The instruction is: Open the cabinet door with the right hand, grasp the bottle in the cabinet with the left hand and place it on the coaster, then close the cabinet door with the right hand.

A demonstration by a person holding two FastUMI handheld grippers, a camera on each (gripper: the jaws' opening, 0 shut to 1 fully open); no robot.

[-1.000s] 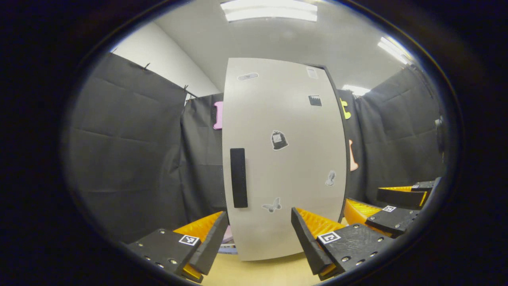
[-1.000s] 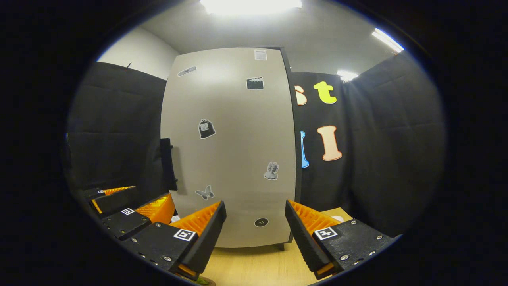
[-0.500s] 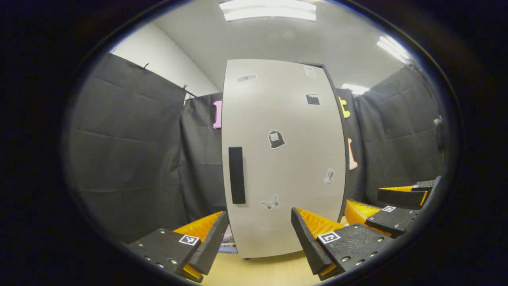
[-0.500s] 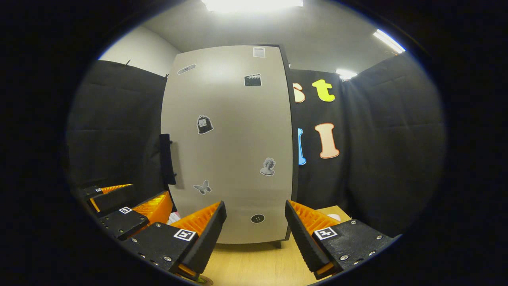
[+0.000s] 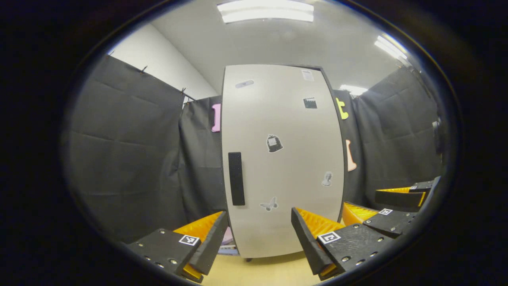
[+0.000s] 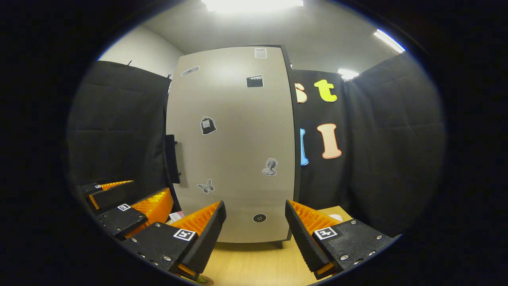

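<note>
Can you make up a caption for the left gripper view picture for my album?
Open left gripper faces the shut cabinet door, its black handle untouched.

A: Cabinet door (image 5: 278, 159) colour?
B: Pale grey-beige, dark edge, black handle (image 5: 236, 178). Small black-and-grey stickers: butterfly (image 5: 269, 205), bust (image 6: 270, 167), clapperboard (image 6: 254, 81).
A: Table?
B: Tabletop (image 6: 258, 266) light wood grain. Booth wall (image 5: 127, 159) black cloth, ceiling (image 5: 278, 43) whitish-grey.
</note>
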